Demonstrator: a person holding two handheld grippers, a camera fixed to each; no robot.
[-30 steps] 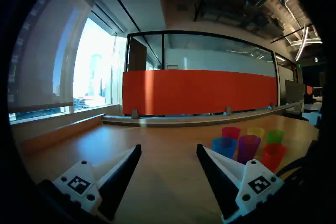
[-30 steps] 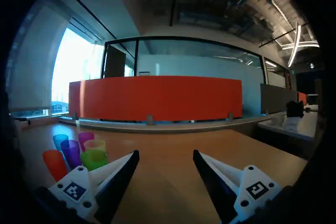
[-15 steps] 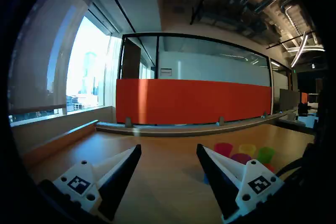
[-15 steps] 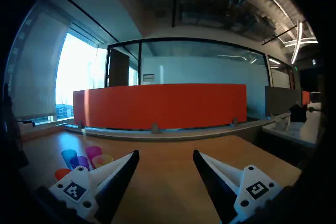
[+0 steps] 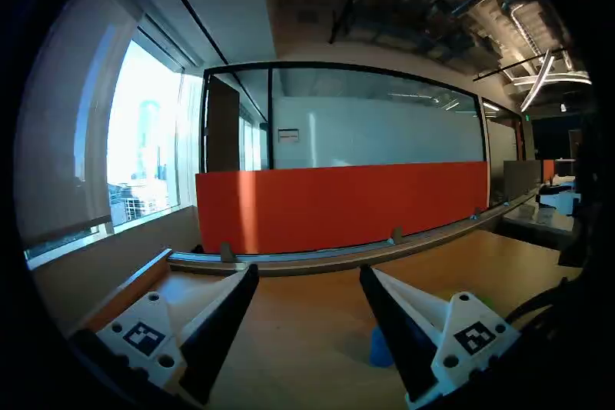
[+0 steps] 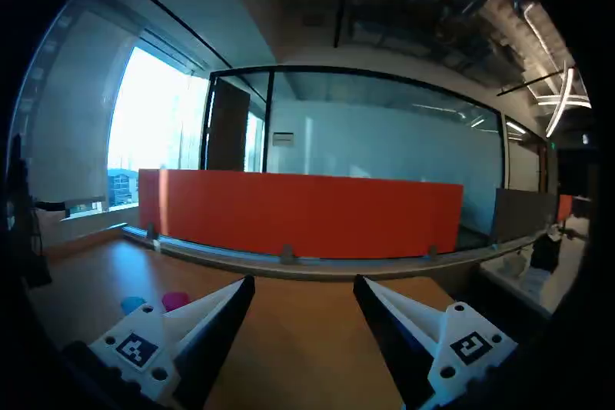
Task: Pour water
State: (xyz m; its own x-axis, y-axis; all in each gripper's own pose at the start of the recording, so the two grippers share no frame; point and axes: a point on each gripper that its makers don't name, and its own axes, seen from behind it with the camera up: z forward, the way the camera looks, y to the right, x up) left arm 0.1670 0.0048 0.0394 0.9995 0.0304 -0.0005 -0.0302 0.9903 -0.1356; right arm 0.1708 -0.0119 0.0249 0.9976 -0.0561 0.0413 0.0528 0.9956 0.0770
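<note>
In the left gripper view my left gripper (image 5: pixel 307 281) stands open above the wooden table (image 5: pixel 307 333), with nothing between its fingers. A blue cup (image 5: pixel 380 346) peeks out beside its right finger, and a sliver of a green cup (image 5: pixel 483 301) shows above that finger. In the right gripper view my right gripper (image 6: pixel 304 291) is open too and holds nothing. The rims of a blue cup (image 6: pixel 132 305) and a magenta cup (image 6: pixel 176 301) show low at the left, partly hidden by its left finger.
An orange divider panel (image 5: pixel 342 202) runs along the table's far edge, with a glass-walled room behind it. Bright windows (image 5: pixel 134 156) line the left side. Another desk (image 6: pixel 530 271) with objects sits at the right.
Both views have tilted upward: the cluster of coloured cups has dropped low in each view and is now mostly hidden behind the fingers. Both grippers stayed open.
</note>
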